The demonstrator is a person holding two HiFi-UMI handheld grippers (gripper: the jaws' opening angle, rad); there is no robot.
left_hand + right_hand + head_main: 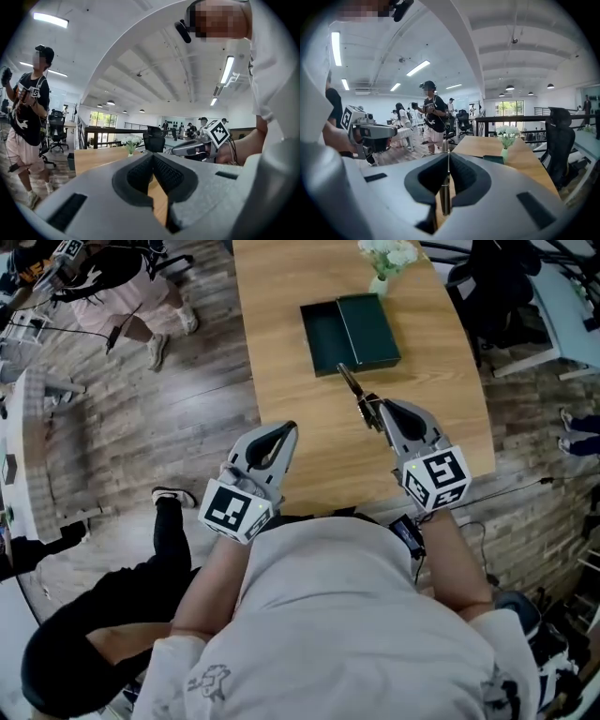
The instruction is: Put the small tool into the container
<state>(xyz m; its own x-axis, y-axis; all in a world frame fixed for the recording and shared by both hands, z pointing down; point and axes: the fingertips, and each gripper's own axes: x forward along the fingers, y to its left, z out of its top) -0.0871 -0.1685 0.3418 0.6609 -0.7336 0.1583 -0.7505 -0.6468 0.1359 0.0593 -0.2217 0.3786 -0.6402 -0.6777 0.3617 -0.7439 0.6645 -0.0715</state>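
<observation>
Metal tool (352, 382) at container (328, 338) rim

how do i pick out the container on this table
On the long wooden table, look toward the far end, just before the vase of white flowers. The container is the shallow dark green open box there, its matching lid alongside: the table's only box.
</observation>
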